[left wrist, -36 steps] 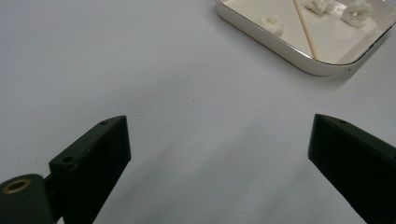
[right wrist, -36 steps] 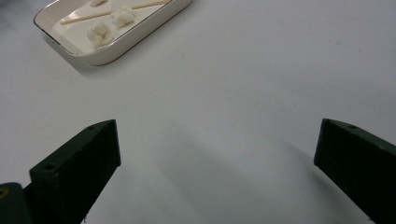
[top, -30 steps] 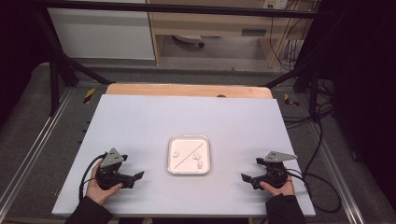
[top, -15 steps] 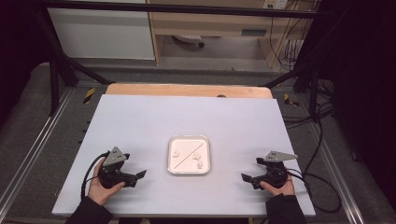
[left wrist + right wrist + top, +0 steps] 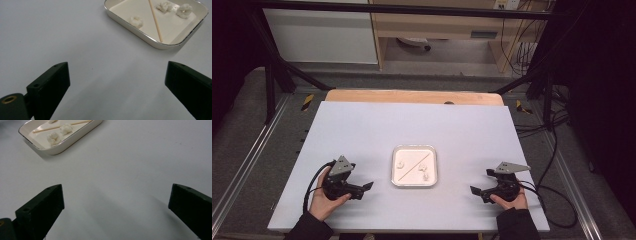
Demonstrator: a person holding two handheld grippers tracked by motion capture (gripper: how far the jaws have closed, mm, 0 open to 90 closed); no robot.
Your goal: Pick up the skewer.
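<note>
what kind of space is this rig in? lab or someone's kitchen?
Most likely a lab or workshop bench set up for recording, not a kitchen. A bare white table sits inside a black metal frame, loose cables trail over the floor, and plain cabinets stand behind. Only a small tray sits on the table.

Tray (image 5: 175,41): glossy cream enamel or glazed ware, smooth, with a thin shiny metal-looking rim.
Stick (image 5: 155,20): pale bare wood, matt, slender and smooth.
White lumps (image 5: 136,21): soft, fluffy, rough-surfaced, matt, like cotton or puffed food; which one cannot be told.
Table (image 5: 452,130): matt pale grey-white sheet, smooth, faintly speckled.
Table edge (image 5: 412,96): light wood, satin finish.
Left gripper (image 5: 362,189): matt black plastic jaws, a brass-coloured insert, grey metal plate on top.
Right gripper (image 5: 477,191): matt black plastic jaws, grey plate.
</note>
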